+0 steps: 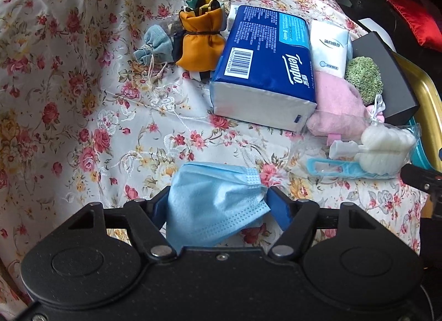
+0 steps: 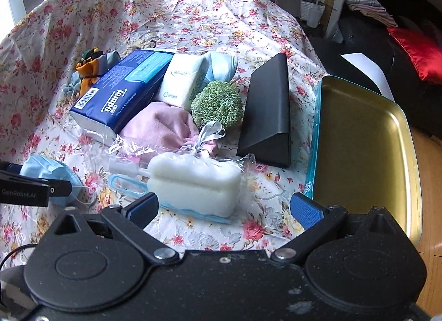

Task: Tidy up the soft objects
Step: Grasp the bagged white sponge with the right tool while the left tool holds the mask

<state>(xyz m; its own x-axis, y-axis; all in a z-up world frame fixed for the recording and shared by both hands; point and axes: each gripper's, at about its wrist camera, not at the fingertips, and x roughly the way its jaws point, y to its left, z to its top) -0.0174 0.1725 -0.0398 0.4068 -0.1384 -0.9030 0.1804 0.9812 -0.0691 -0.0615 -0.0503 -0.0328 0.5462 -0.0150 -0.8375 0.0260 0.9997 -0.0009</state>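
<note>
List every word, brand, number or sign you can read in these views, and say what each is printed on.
"Tempo": white script on the blue tissue pack.
"GenRobot.AI": on the black body of the left gripper, seen from the right wrist view.
Barcode on the blue tissue pack: digits too small to read.
Fine print on the blue tissue pack: blurred.
White tissue packet: logo and characters too blurred to read.

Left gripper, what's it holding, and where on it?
The left gripper pinches the crumpled light blue pleated face mask across its lower body, not by a strap.
</note>
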